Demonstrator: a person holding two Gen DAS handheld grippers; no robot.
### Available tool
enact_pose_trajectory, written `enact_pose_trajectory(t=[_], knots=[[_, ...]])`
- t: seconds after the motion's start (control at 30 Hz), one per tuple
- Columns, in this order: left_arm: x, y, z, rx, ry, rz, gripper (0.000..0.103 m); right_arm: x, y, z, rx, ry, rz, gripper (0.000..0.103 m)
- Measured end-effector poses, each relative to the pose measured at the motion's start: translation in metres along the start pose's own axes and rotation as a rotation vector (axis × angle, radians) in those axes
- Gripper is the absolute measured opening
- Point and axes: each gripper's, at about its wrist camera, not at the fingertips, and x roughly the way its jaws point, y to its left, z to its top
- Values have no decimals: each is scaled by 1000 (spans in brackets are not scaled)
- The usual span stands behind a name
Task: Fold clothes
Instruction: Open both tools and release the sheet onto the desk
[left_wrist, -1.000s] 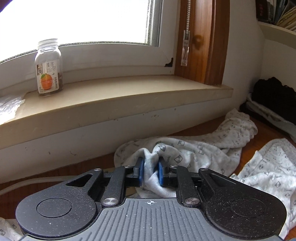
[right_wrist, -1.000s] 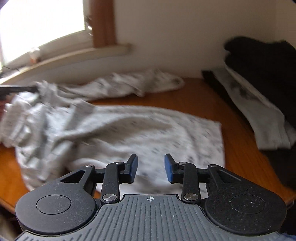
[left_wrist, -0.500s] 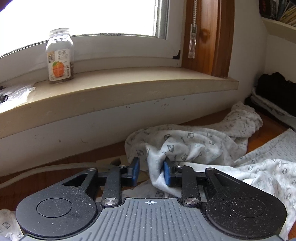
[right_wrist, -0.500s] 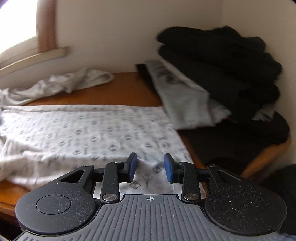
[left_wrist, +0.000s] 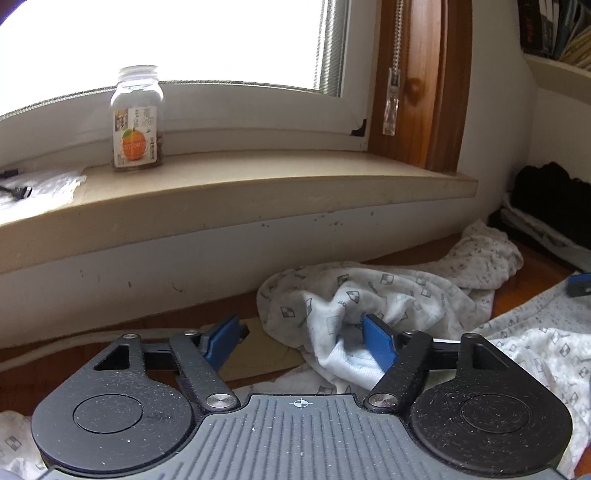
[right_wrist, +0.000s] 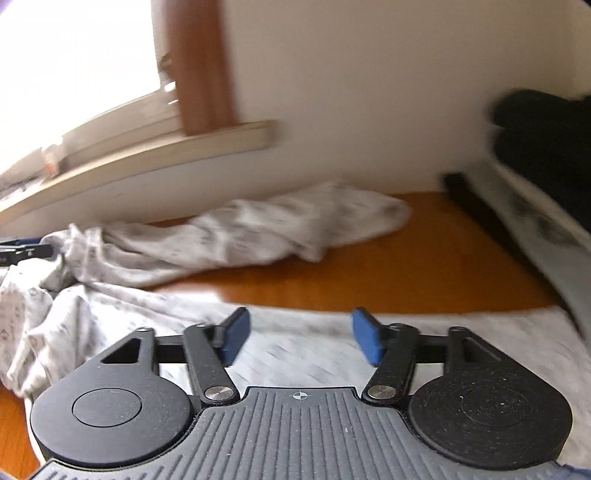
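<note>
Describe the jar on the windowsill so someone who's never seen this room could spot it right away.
Start at the bright window and drop to the beige windowsill below it. Toward the sill's left end stands a clear jar, upright, with a pale screw top. Its label with a picture of an orange sets it apart from the crinkled white plastic and black cable plug lying further left.

Right wrist view smeared by motion blur: garment (right_wrist: 258, 229) print unreadable, dark stack (right_wrist: 546, 147) cut by right edge. Left wrist view: jar (left_wrist: 137, 122) label text too small to read; cable (left_wrist: 14, 190) cut by left edge; books (left_wrist: 554, 29) cropped top right; window glare hid outdoors.
</note>
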Motion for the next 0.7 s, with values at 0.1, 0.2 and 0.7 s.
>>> enact_pose_trajectory(t=[0.1,0.2,0.7], knots=[[2,1,1,-8,10,-5,79,19,11,6,-25,19,41,65],[6,2,1,-9,30,-3,80,29,16,4,-62,34,36,65],[10,-3,-1,22,55,33,83,32,25,-4,-138,48,56,75]])
